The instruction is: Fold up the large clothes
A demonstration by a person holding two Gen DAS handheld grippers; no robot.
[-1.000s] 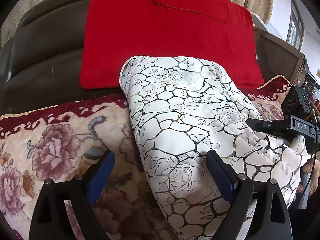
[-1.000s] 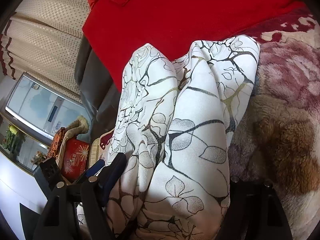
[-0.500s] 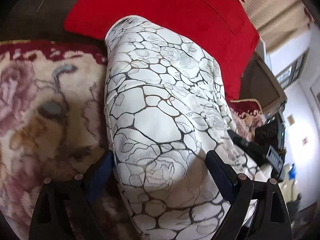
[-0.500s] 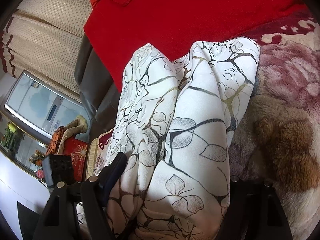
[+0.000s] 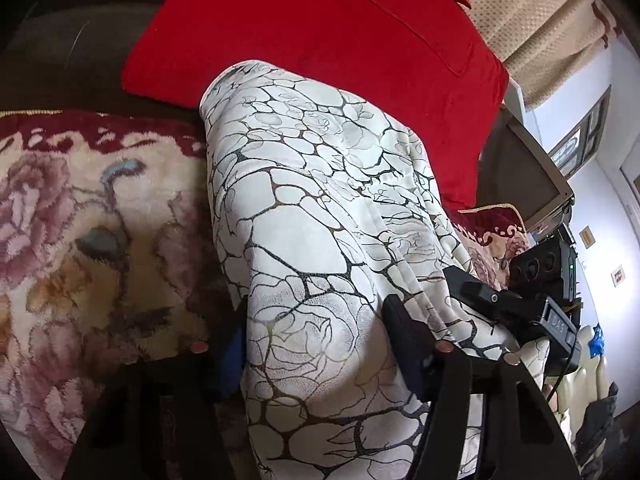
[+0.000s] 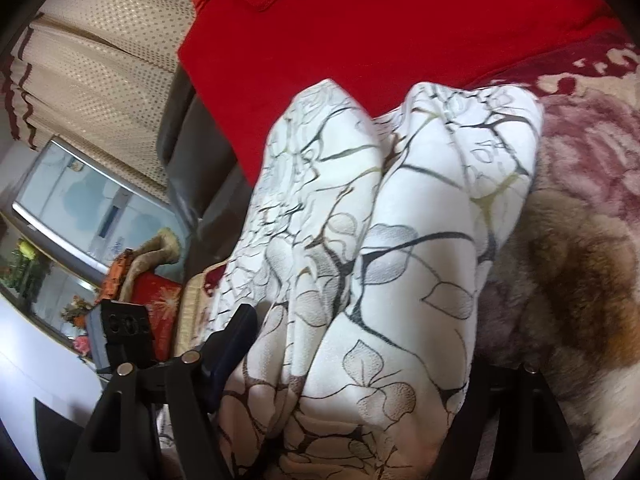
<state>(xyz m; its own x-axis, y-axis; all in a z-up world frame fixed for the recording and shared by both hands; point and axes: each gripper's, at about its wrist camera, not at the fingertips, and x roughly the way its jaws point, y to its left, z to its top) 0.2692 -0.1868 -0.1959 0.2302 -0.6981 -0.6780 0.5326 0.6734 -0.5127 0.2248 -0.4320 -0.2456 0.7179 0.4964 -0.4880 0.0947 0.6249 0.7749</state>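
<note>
Garment point(image 5: 320, 240) lies on blanket point(image 5: 100, 220) — cushion point(image 5: 320, 32) seemingly behind.

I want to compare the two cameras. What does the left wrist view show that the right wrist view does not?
Only the left wrist view: the right hand-held gripper on the garment's edge, a window.
Only the right wrist view: a glass cabinet, a red box, part of the left hand-held gripper.
Both: the white patterned garment bunched between the fingers, the red cushion, the floral cover, the beige curtain.
</note>
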